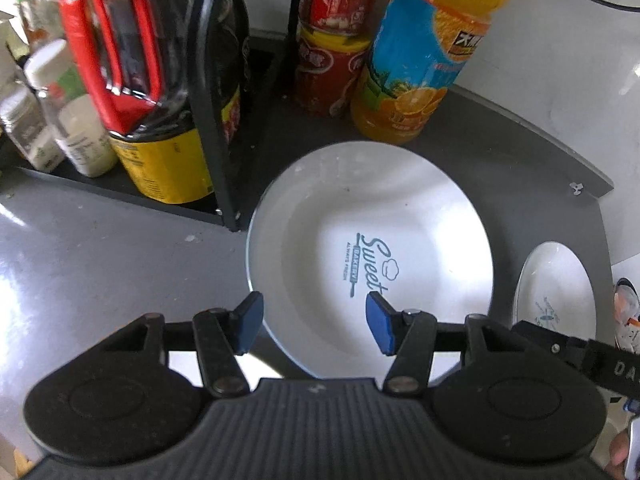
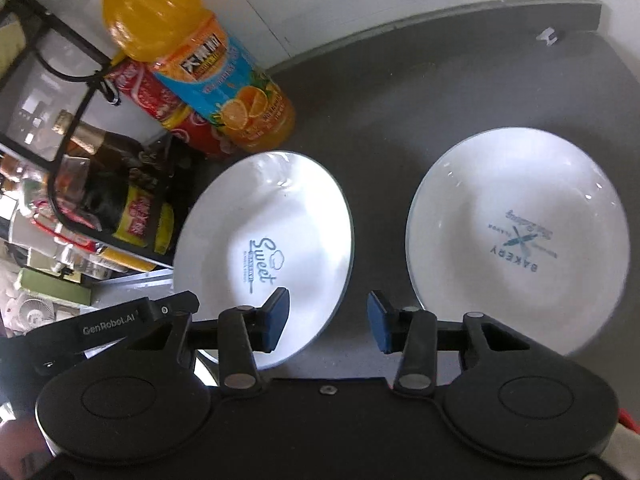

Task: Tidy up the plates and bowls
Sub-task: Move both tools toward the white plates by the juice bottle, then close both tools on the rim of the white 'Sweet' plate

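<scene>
A white deep plate with a blue "Sweet" print (image 1: 372, 240) lies on the dark grey table, also seen as the left plate (image 2: 264, 248) in the right wrist view. A second white plate with a "Bakery" print (image 2: 520, 240) lies to its right and shows small at the edge (image 1: 556, 292) of the left wrist view. My left gripper (image 1: 316, 320) is open, and the Sweet plate's near-left rim lies between its blue pads. My right gripper (image 2: 328, 320) is open over the gap between the plates, its left pad (image 2: 276, 320) over the Sweet plate's right rim. Neither holds anything.
Behind the Sweet plate stand an orange juice bottle (image 1: 420, 60) and stacked red cans (image 1: 332, 40). A black wire rack (image 1: 216, 120) with sauce bottles and jars (image 1: 160, 152) fills the left. The table's far edge (image 2: 480, 8) meets a white wall, and the table ends at the right (image 1: 600, 200).
</scene>
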`<state>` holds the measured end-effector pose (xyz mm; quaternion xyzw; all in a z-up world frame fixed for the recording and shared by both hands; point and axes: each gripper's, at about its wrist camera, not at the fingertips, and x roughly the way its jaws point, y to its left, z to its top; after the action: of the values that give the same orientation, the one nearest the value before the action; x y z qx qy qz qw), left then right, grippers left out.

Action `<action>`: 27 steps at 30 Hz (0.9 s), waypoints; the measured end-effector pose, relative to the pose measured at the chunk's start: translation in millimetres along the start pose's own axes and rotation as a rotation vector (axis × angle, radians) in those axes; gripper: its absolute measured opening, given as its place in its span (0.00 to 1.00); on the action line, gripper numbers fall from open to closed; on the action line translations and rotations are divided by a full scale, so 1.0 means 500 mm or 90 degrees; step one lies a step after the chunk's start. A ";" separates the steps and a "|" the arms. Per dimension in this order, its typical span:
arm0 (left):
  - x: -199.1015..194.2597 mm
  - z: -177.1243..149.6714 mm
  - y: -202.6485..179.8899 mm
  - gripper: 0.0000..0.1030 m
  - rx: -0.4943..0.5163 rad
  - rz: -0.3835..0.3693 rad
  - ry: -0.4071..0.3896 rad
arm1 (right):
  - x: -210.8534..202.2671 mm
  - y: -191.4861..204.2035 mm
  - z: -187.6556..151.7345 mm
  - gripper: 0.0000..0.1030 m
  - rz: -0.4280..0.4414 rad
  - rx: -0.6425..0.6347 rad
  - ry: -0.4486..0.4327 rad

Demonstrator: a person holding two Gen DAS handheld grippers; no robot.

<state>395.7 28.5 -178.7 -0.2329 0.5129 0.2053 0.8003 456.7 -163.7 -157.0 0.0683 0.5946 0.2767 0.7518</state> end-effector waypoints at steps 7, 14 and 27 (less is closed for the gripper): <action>0.042 0.005 0.022 0.50 0.008 0.016 -0.016 | 0.064 0.008 0.011 0.35 -0.022 0.030 0.024; 0.057 0.000 0.049 0.40 -0.023 0.002 -0.014 | 0.110 0.015 0.005 0.29 -0.036 0.040 0.039; 0.101 -0.002 0.110 0.13 -0.115 -0.046 -0.028 | 0.157 0.010 0.014 0.17 -0.041 0.027 0.045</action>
<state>383.5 76.6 -234.6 -0.3181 0.4661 0.2272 0.7937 472.5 -118.8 -220.2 0.0553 0.6284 0.2420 0.7372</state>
